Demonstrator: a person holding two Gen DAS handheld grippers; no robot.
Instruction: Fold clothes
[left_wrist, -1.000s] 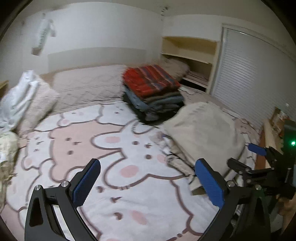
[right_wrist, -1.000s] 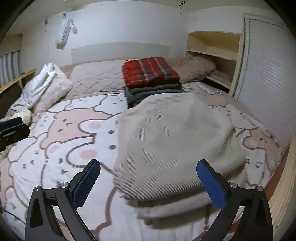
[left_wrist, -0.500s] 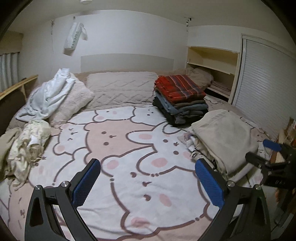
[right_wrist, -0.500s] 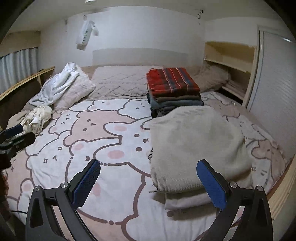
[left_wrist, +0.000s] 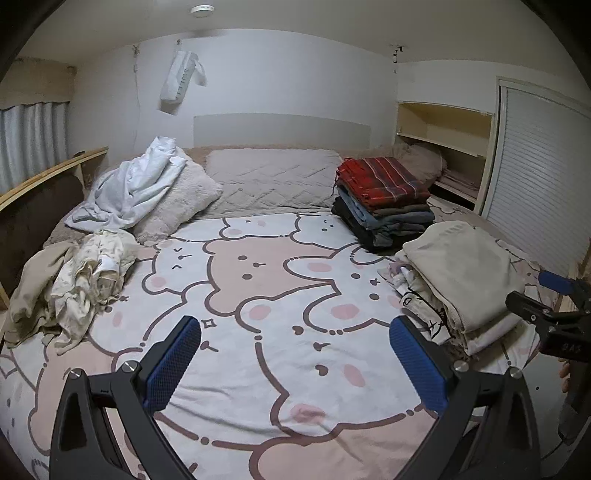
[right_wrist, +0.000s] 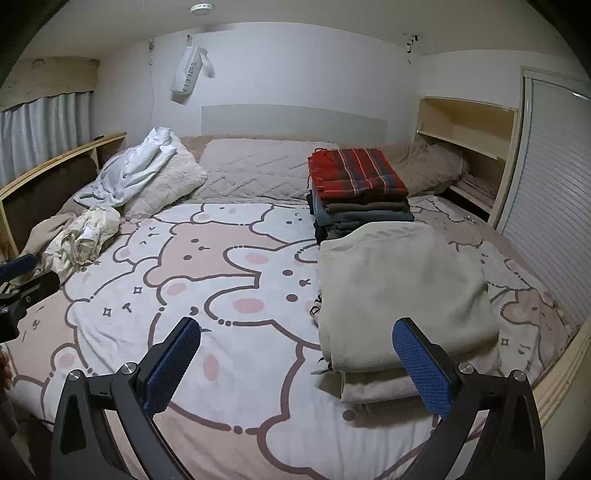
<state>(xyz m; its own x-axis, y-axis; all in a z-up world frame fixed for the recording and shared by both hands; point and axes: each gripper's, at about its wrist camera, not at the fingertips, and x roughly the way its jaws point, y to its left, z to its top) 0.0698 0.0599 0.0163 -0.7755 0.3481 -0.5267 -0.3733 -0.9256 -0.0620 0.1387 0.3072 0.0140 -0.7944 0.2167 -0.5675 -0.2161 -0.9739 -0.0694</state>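
A folded beige garment lies on a low stack at the bed's right side, also in the left wrist view. Behind it stands a taller folded stack topped by a red plaid piece. Unfolded cream and beige clothes lie heaped at the left. My left gripper is open and empty above the bear-print cover. My right gripper is open and empty, its right finger just in front of the beige stack; it also shows in the left wrist view.
Pillows and a white crumpled garment lie at the head of the bed. A wooden shelf and a slatted door are at the right. A wooden rail runs along the left.
Both grippers have pulled back and up from the folded beige garment; both views now take in the whole bed. Both stay open and empty.
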